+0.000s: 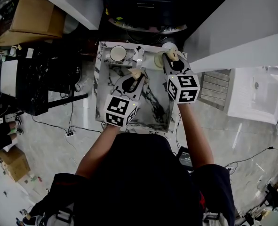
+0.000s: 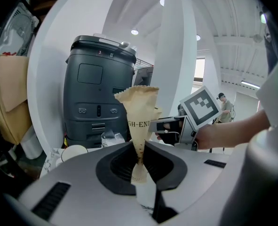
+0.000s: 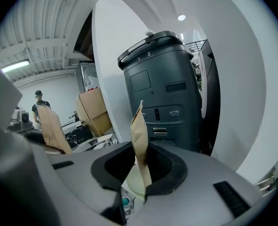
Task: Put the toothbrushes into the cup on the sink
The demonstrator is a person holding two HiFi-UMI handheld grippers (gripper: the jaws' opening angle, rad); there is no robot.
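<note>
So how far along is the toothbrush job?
Done: nothing, the white round cup at the back of the black-veined marble sink looks empty. In hand: left tool clamps a tan paper toothbrush packet, right tool clamps a second packet, both over the sink. Left: drop both into the cup.

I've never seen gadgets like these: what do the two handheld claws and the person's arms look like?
The left claw and right claw are grey with black-lined jaws; each carries a cube of black-and-white square markers. The person wears a dark short-sleeved top.
</note>
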